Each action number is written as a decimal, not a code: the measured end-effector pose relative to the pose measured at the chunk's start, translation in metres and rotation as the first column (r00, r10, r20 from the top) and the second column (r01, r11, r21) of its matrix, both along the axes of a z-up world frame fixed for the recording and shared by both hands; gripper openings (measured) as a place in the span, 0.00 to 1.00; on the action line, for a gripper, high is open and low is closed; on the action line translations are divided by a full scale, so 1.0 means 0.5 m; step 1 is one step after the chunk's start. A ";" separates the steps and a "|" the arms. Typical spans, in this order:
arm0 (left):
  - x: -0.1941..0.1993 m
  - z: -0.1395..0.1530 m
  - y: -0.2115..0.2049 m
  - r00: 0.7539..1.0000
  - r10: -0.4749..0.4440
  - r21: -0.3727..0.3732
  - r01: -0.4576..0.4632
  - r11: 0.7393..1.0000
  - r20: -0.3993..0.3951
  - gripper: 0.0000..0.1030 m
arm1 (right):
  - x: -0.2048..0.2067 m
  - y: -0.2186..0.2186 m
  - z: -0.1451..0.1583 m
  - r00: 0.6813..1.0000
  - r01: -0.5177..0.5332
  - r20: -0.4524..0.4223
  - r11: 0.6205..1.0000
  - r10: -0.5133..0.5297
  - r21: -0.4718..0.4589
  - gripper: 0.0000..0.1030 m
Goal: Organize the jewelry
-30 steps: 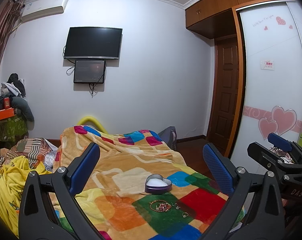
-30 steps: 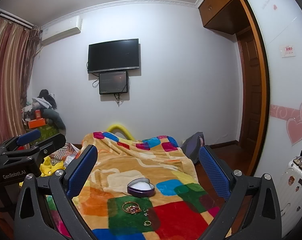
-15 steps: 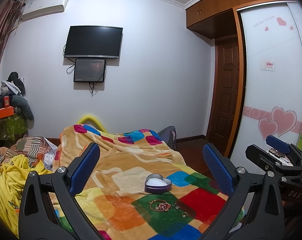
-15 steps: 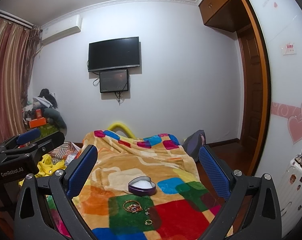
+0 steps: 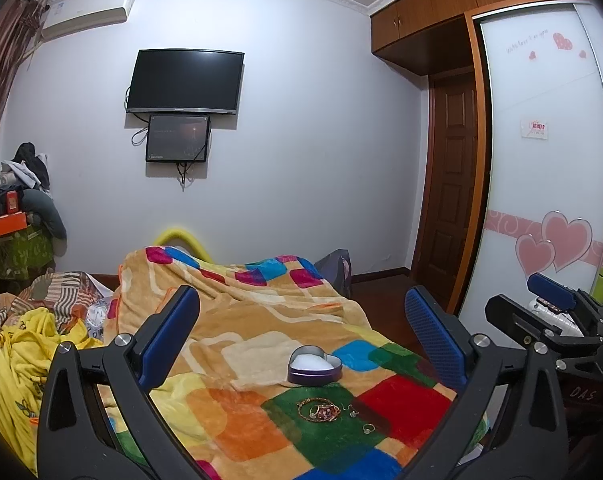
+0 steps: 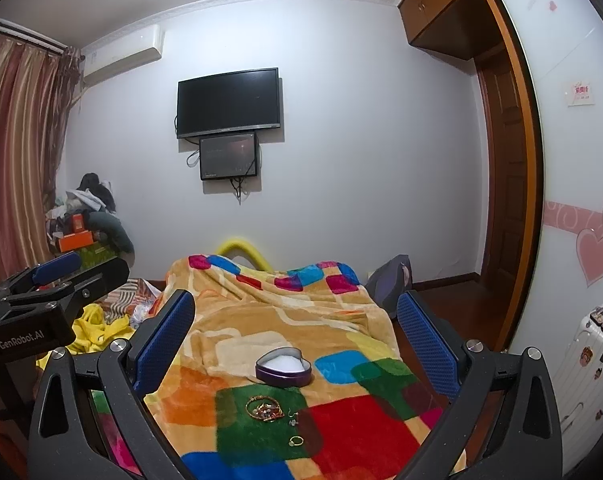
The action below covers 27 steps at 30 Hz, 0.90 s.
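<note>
Both the left gripper (image 5: 301, 340) and right gripper (image 6: 295, 338) hover with fingers wide apart. The jewelry (image 6: 266, 407) lies on the plush blanket (image 6: 261, 320), at 6 o'clock of the heart box (image 6: 283, 367). I think the small ring (image 6: 296, 440) may sink into the pile and slip from the pads.

A purple heart-shaped tin (image 5: 314, 369) sits open on the bed, its inside white. Just in front of it lie a gold bangle (image 5: 318, 410) with small pieces tangled inside, a tiny earring (image 5: 352, 413), and a gold ring (image 5: 368, 427) nearest the camera
</note>
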<state>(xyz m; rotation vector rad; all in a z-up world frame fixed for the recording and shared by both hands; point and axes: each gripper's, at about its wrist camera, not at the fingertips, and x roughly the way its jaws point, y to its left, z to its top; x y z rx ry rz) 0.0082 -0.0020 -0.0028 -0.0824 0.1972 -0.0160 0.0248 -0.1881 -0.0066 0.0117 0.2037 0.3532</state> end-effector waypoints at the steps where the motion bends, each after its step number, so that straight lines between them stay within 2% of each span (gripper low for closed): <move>1: 0.002 -0.001 -0.001 1.000 -0.001 0.000 0.001 1.000 -0.003 1.00 | 0.001 0.000 -0.002 1.000 0.000 -0.003 1.000 0.000 -0.004 0.98; 10: 0.032 -0.023 -0.004 0.999 -0.002 0.005 0.002 1.000 -0.053 1.00 | 0.022 -0.002 -0.022 0.999 -0.003 -0.049 0.999 0.001 -0.035 0.98; 18: 0.104 -0.095 0.014 0.981 0.022 0.003 -0.021 1.000 -0.192 0.99 | 0.067 -0.005 -0.088 0.983 -0.018 -0.182 0.995 0.000 -0.097 0.96; 21: 0.130 -0.134 0.020 0.967 0.034 0.020 -0.030 0.999 -0.252 0.93 | 0.085 -0.010 -0.118 0.971 -0.030 -0.241 0.992 -0.001 -0.124 0.90; 23: 0.149 -0.160 0.028 0.952 0.032 0.028 -0.025 0.999 -0.303 0.84 | 0.092 -0.014 -0.134 0.960 -0.046 -0.281 0.989 0.006 -0.137 0.82; 27: 0.179 -0.215 0.038 0.920 0.009 0.015 -0.003 1.000 -0.392 0.74 | 0.116 -0.026 -0.180 0.925 -0.095 -0.379 0.984 0.032 -0.148 0.66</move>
